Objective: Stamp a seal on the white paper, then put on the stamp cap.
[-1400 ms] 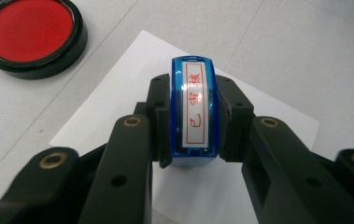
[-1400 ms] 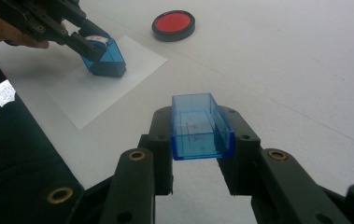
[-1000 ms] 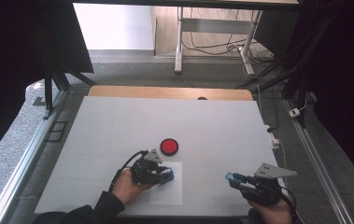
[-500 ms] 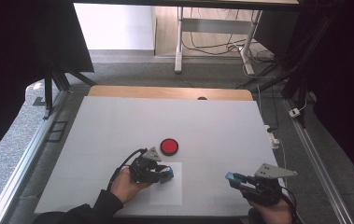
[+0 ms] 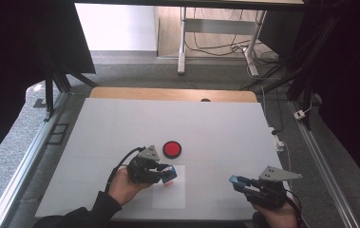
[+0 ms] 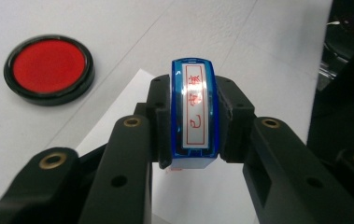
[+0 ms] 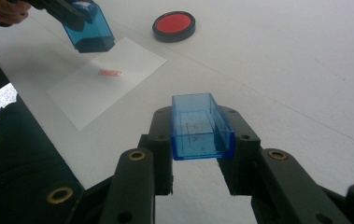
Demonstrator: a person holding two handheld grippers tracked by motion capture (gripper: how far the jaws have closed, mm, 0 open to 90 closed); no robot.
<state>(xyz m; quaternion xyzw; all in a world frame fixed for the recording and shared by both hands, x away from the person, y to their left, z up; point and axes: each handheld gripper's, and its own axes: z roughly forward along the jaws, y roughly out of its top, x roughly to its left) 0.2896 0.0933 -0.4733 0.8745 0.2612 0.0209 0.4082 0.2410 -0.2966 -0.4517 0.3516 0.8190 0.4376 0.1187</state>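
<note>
The left hand-held gripper (image 5: 170, 172) is clamped on a blue stamp (image 6: 192, 114), held just above the paper (image 5: 170, 199) near the tabletop's (image 5: 225, 128) front edge, where a red print (image 7: 109, 72) shows. The right hand-held gripper (image 5: 234, 180) grips the stamp's blue cap (image 7: 200, 126), well to the right. Both look like small, light, rigid pieces of smooth plastic, so likely slippery; a hold across the flat long sides, as now, seems best. The red ink pad (image 5: 172, 148) lies just beyond the paper.
</note>
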